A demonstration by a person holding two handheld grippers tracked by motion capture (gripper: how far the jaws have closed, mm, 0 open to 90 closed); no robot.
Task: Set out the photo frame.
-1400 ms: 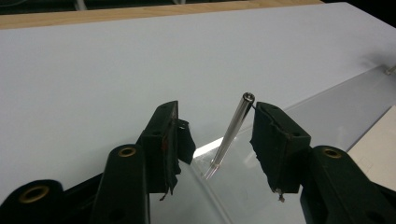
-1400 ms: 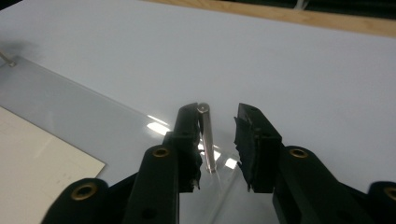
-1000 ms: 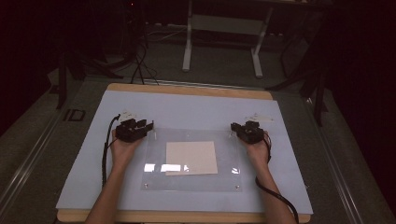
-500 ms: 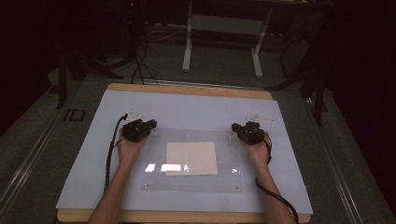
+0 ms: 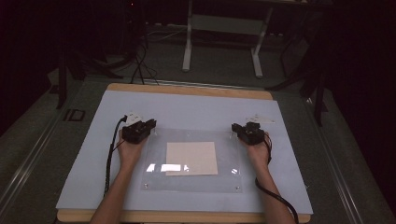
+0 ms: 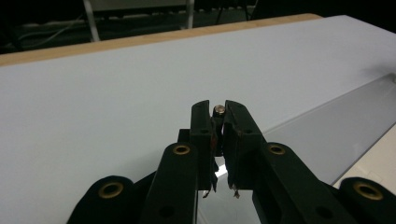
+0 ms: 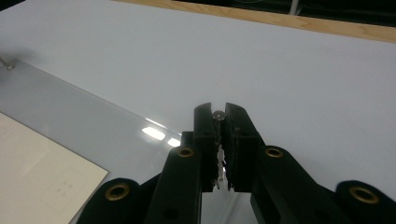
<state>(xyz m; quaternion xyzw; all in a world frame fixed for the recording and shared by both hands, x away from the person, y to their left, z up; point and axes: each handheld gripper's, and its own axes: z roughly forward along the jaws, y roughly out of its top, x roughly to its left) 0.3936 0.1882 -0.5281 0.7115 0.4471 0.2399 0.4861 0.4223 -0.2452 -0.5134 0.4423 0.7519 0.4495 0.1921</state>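
Left gripper (image 6: pixel 218 113): just closed, clamping 1 corner peg (image 6: pixel 218 110) of the clear sheet (image 5: pixel 191 160) (far-left corner).
Right gripper (image 7: pixel 218 115): pinching the far-right peg (image 7: pixel 218 113).

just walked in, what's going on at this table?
A person holds a two-jaw tool in each hand at the far corners of a clear acrylic sheet lying over a beige paper square on the pale blue table mat. The left tool has just closed on a small metal corner peg; the right tool grips the matching peg opposite.
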